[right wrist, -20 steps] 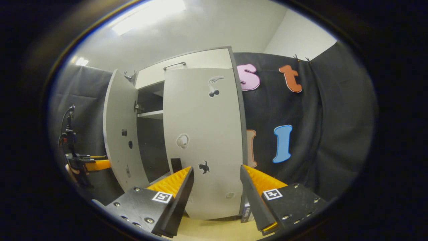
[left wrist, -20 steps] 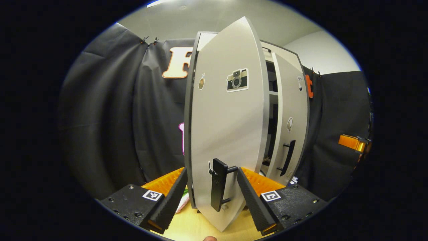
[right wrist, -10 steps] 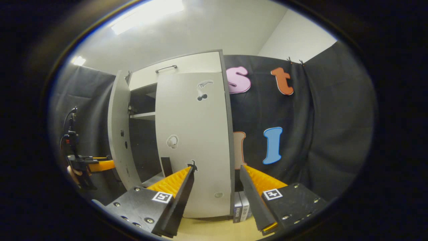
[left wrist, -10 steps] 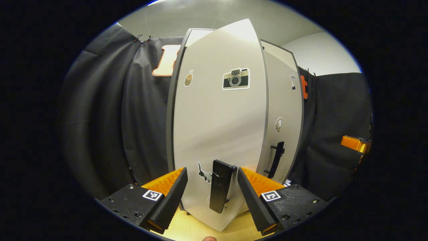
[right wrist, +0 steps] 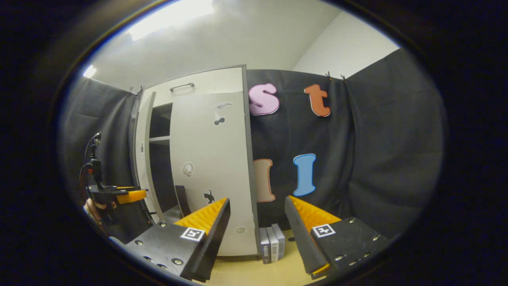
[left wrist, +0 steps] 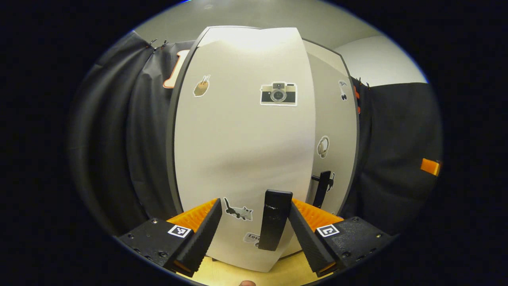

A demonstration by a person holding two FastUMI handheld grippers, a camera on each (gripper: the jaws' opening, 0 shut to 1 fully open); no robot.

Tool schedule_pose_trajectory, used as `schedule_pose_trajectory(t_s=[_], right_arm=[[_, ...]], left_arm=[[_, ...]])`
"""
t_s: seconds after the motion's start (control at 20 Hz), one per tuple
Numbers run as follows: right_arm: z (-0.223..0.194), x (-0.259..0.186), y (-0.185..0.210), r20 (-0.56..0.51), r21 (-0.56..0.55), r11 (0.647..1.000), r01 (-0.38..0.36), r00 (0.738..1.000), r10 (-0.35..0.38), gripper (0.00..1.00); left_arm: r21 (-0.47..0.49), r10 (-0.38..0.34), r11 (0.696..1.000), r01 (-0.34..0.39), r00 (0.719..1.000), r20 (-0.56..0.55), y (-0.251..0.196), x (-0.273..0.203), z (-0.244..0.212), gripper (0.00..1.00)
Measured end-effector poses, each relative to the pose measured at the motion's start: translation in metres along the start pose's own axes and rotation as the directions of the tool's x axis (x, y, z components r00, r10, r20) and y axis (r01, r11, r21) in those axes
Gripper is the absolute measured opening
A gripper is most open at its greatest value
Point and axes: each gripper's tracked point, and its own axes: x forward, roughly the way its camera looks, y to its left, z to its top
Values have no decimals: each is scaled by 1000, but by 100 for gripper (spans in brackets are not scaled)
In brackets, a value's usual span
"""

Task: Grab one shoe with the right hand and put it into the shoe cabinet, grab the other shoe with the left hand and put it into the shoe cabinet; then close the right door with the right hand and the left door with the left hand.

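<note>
The grey shoe cabinet's left door, with a camera sticker, looms close in the left gripper view. Its black handle stands between the fingers of my left gripper, which is open, and the handle lies close to the right-hand finger. The right door and its handle lie flat beside it. In the right gripper view the right door is closed and the left door stands a little ajar, with a shelf showing in the gap. My right gripper is open and holds nothing, set back from the cabinet.
A hand holds the left gripper at the left door. A few books stand on the wooden table against the cabinet's right side. A drawer front tops the cabinet. Black cloth hangs behind and to both sides.
The left door has swung from wide open to nearly shut, with the left gripper following at its handle. The right gripper has drawn back and turned right, away from the closed right door.
</note>
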Motion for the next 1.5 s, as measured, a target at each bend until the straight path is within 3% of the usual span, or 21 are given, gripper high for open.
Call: schedule_pose_trajectory(t_s=[0.3, 0.6, 0.9, 1.05, 1.1, 1.15, 1.3, 1.35, 1.4, 1.5], right_arm=[[-1, -21, -22, -7, 14, 997, 70, 998, -69, 83], [-7, -47, -25, 2, 47, 996, 73, 997, -73, 83], [-10, -60, -36, -5, 55, 996, 70, 998, -70, 83], [-7, -64, -40, 2, 62, 996, 58, 998, -58, 83], [-6, -66, -40, 7, 63, 997, 51, 999, -52, 76], [-6, -68, -40, 12, 63, 997, 45, 999, -46, 83], [-4, -72, -46, 20, 51, 998, 30, 999, -31, 83], [-2, -72, -50, 23, 47, 999, 24, 999, -26, 75], [0, -72, -53, 26, 46, 999, 18, 999, -19, 83], [6, -78, -58, 36, 44, 999, 1, 999, -3, 83]], left_arm=[[-5, -17, 1000, 17, 1000, -4, -7, 23, -1, 99], [57, 37, 998, -37, 999, -2, -13, 41, 1, 99], [0, 36, 999, -36, 999, 11, -25, 47, 8, 99], [-3, 25, 1000, -25, 1000, 12, -44, 40, 13, 97], [4, 20, 1000, -20, 1000, 14, -52, 38, 14, 95], [9, 12, 1000, -12, 1000, 18, -61, 34, 16, 95], [13, -10, 1000, 10, 999, 31, -93, 23, 24, 95], [16, -20, 1000, 19, 999, 40, -105, 18, 29, 95], [21, -27, 999, 26, 999, 45, -116, 13, 32, 94], [29, -40, 999, 39, 998, 57, -138, 3, 38, 95]])
